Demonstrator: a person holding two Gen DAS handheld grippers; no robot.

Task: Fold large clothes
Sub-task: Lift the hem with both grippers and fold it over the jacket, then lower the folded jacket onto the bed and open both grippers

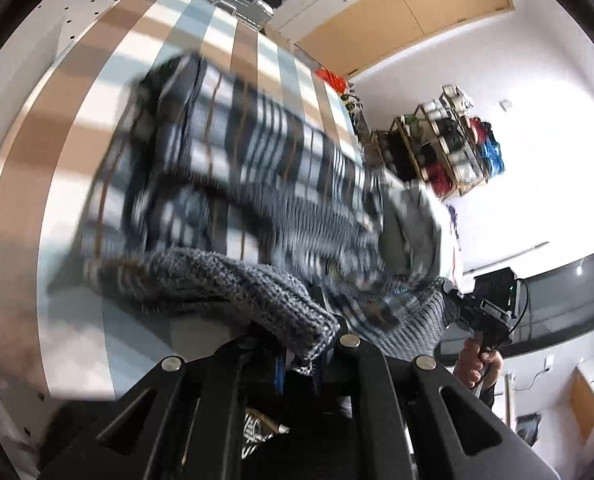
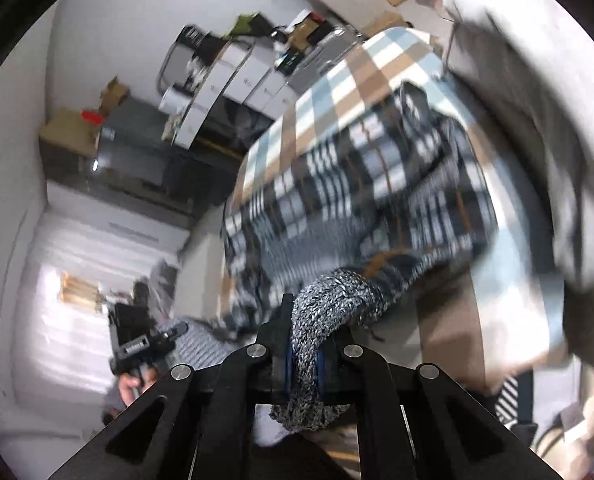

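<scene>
Support surface is a table covered by a checked cloth (image 1: 233, 46), broad tan, pale blue and white squares, running ahead of the left gripper (image 1: 301, 354) and up and away to its far edge. Lying on it, just ahead of that gripper: a plaid knit garment (image 1: 233, 160), dark grey, white and brown, bunched and motion-blurred, its near edge lifted off the cloth. From the right gripper (image 2: 303, 360) the same cloth (image 2: 357, 64) sits ahead and to the right, the garment (image 2: 357, 184) spread over its near part. Bare cloth shows beyond and right of the garment.
</scene>
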